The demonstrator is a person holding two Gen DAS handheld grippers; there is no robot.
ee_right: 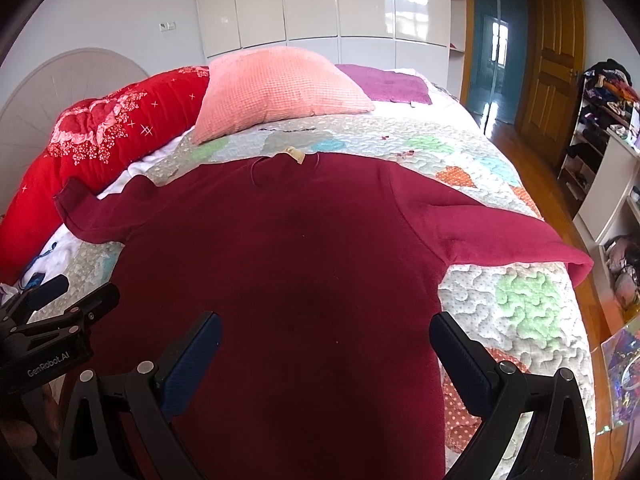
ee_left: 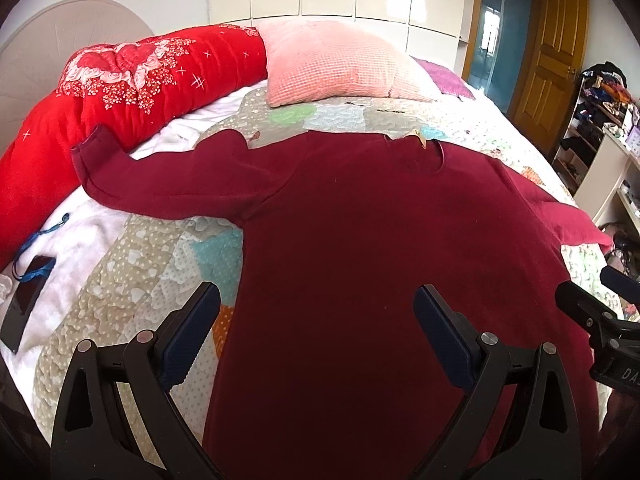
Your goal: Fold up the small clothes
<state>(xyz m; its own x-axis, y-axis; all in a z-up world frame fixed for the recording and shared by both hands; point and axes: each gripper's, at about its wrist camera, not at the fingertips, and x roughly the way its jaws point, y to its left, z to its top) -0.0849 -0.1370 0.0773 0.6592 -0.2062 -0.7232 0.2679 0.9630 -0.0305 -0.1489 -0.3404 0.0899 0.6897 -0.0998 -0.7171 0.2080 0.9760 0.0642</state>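
Maroon sweater (ee_left: 360,240) flat on quilt (ee_left: 132,264), collar at 12 o'clock, 2 sleeves spread toward 9 and 3. Left gripper (ee_left: 316,312) and right gripper (ee_right: 326,340) hover fully open, empty. Advice: pinch 1 sleeve cuff first, fold inward square.

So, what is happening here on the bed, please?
A person holds two gripping tools over a dark red sweater that lies flat on a patchwork quilt, both sleeves spread out. The left tool and the right tool are open and hold nothing. No fold is made yet.
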